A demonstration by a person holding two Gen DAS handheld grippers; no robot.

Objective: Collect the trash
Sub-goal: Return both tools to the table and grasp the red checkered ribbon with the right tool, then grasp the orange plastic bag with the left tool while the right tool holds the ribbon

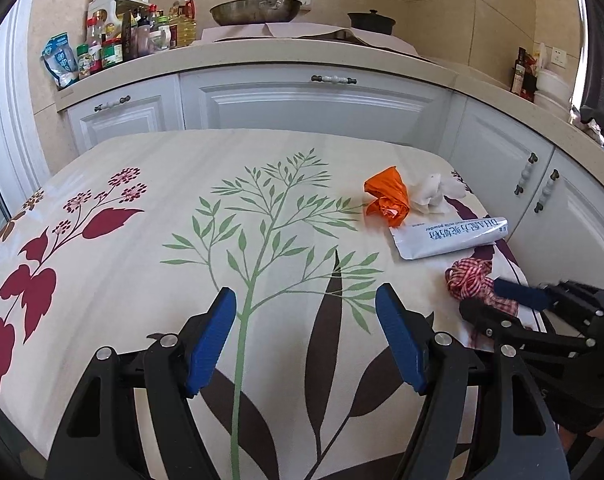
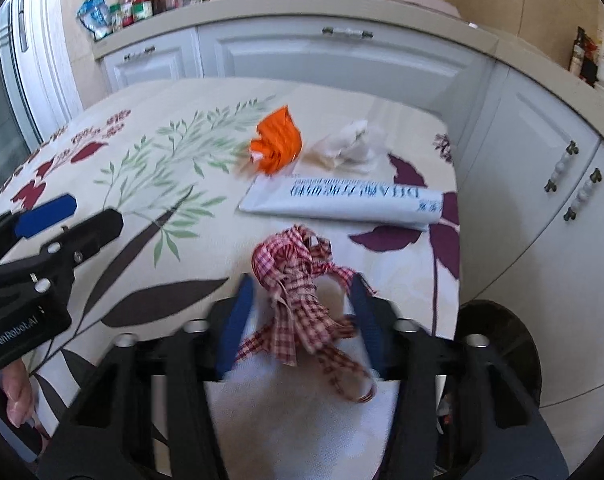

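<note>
The left hand-held gripper (image 1: 306,336) tilts down over the flowered tabletop (image 1: 141,280), jaws wide and empty. The right hand-held gripper (image 2: 302,316) angles down steeply, jaws straddling the red checked ribbon (image 2: 297,280) near the tabletop's right edge; whether the pads press it is unclear. Only the right wrist view shows fingers (image 2: 15,392) and a dark bin (image 2: 502,344) beside the tabletop.

Your left black two-finger gripper with blue pads (image 1: 306,312) points downward, jaws wide apart with nothing between them. Your right black gripper with blue pads (image 2: 302,292) has its jaws partly closed around a red-checked ribbon tangle (image 2: 297,280).
</note>
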